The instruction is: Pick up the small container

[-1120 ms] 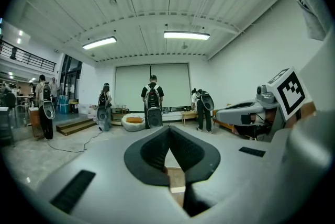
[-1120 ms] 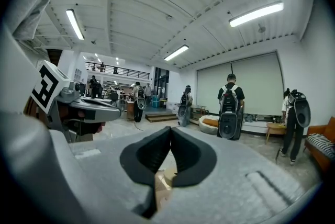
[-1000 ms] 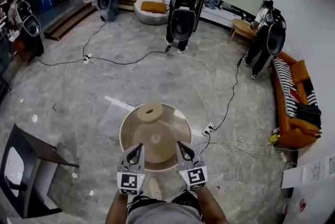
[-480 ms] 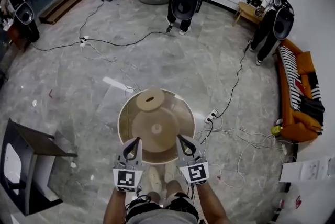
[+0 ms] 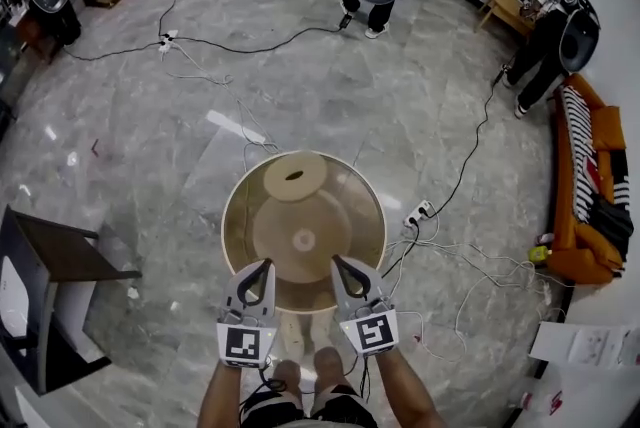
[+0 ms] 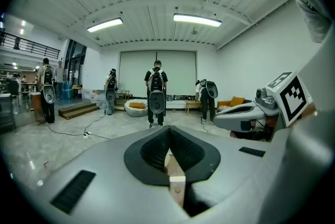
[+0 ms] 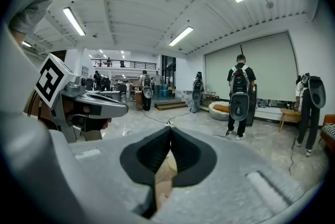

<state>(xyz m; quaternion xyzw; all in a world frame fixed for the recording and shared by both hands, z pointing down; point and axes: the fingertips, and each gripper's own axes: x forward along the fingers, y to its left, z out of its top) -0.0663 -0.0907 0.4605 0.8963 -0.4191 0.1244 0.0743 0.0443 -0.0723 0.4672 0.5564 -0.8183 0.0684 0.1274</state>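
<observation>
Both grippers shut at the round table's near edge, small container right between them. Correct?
No. Head view: the small container sits at the far edge of the round table, away from both. The left gripper and right gripper are shut at the near edge.

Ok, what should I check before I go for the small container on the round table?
1. Small container in sight, on the far side of the round table: ok.
2. Left gripper open to grasp: not ok, jaws together.
3. Right gripper open to grasp: not ok, jaws together.
4. Both grippers empty: ok.
5. Grippers at the container: not ok, both over the table's near edge.
6. What the container holds: cannot tell.
</observation>
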